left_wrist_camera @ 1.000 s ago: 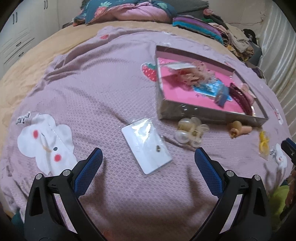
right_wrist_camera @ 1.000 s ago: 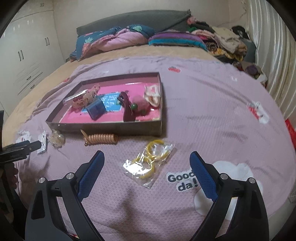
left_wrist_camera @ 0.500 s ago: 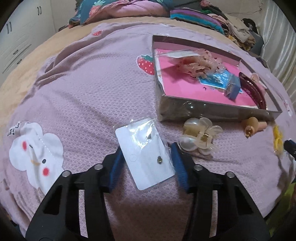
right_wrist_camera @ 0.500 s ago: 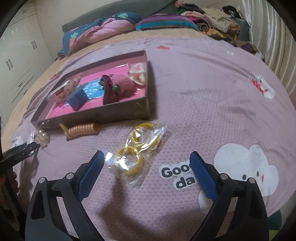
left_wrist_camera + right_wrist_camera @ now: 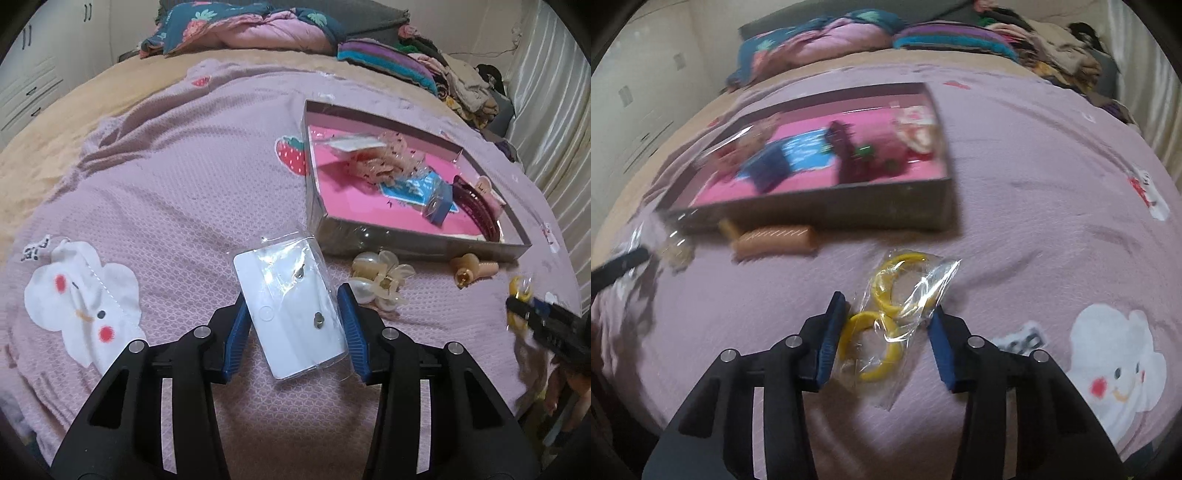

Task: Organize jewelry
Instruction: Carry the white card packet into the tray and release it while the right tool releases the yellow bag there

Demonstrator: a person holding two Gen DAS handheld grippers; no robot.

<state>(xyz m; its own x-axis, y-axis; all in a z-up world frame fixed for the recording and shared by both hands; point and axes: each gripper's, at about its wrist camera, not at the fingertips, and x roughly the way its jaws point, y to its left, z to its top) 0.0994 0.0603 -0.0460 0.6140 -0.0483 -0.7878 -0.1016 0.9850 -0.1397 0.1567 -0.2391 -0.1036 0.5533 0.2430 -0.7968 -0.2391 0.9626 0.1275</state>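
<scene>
My left hand-held gripper (image 5: 295, 328) has closed onto the bagged earring card (image 5: 291, 308); my right hand-held gripper (image 5: 886, 338) clamps the bag of yellow rings (image 5: 886, 325) between its pads.

This is a bedroom in a home: the whole working surface is a bed covered by a mauve knitted blanket (image 5: 177, 177) patterned with strawberries and a white cartoon cloud, over a tan sheet (image 5: 74, 122). At the head lie a bundled floral quilt (image 5: 243, 31) and a grey headboard (image 5: 373, 18), with a heap of folded clothes (image 5: 454, 85) stacked toward 1 corner. White wardrobe doors with drawers (image 5: 29, 66) stand along 1 wall, and pale curtains (image 5: 554, 92) hang on the opposite side.
</scene>
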